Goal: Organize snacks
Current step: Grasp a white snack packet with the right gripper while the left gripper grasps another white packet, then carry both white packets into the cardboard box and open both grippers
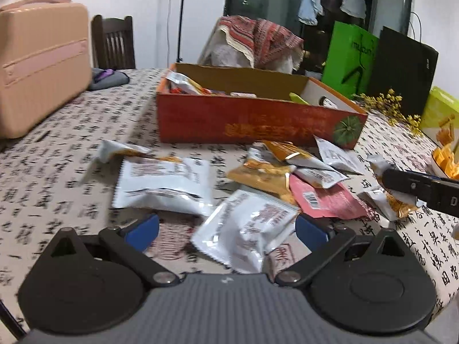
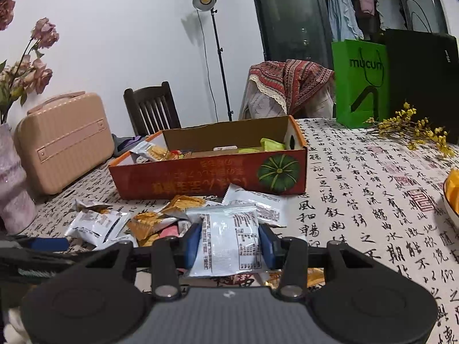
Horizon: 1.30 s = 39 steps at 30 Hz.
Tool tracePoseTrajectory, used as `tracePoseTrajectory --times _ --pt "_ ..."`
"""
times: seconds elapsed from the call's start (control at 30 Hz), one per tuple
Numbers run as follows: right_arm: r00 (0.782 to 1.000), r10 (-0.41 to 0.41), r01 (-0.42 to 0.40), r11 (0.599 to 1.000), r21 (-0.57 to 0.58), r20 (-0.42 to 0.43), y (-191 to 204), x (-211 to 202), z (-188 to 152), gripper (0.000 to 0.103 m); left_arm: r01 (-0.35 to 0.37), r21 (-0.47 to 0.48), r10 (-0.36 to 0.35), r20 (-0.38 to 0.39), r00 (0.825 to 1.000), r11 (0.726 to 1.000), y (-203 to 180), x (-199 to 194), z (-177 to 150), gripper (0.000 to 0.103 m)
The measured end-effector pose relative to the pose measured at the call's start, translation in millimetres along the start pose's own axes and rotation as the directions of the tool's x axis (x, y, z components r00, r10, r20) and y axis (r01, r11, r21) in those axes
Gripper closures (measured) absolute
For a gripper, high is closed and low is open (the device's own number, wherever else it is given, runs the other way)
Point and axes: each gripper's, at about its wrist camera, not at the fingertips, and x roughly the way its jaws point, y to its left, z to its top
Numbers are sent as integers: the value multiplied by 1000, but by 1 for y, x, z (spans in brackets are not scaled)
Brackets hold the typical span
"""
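An orange-red cardboard box [image 1: 258,120] with a pumpkin picture stands on the table and holds several snack packets. More packets lie scattered in front of it. My left gripper [image 1: 226,229] is open low over the table, and a white snack packet [image 1: 246,229] lies loose between its blue pads. My right gripper [image 2: 229,243] is shut on another white snack packet [image 2: 229,238], with both blue pads pressed against its sides, just in front of the box [image 2: 206,177]. In the left wrist view the right gripper's fingers [image 1: 407,185] reach in from the right edge with that packet.
A pink hard case [image 1: 40,66] stands at the left. Green [image 1: 350,57] and black bags, yellow flowers [image 1: 390,106] and a bowl of orange snacks [image 1: 444,160] sit at the right. A vase [image 2: 14,189] is at the near left, with chairs behind the table.
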Motion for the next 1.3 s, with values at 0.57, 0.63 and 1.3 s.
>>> tracePoseTrajectory --times 0.57,0.63,1.3 --pt "1000 13 -13 999 34 10 -5 -10 -5 60 -9 22 9 1 1000 1000 -10 15 -4 44" --pt "1000 15 -15 999 35 9 -6 -11 -6 60 -20 37 20 11 1000 999 -12 12 -5 47" --pt "999 11 -12 999 46 41 -9 -14 -1 60 -23 75 11 159 987 997 -23 -25 11 55"
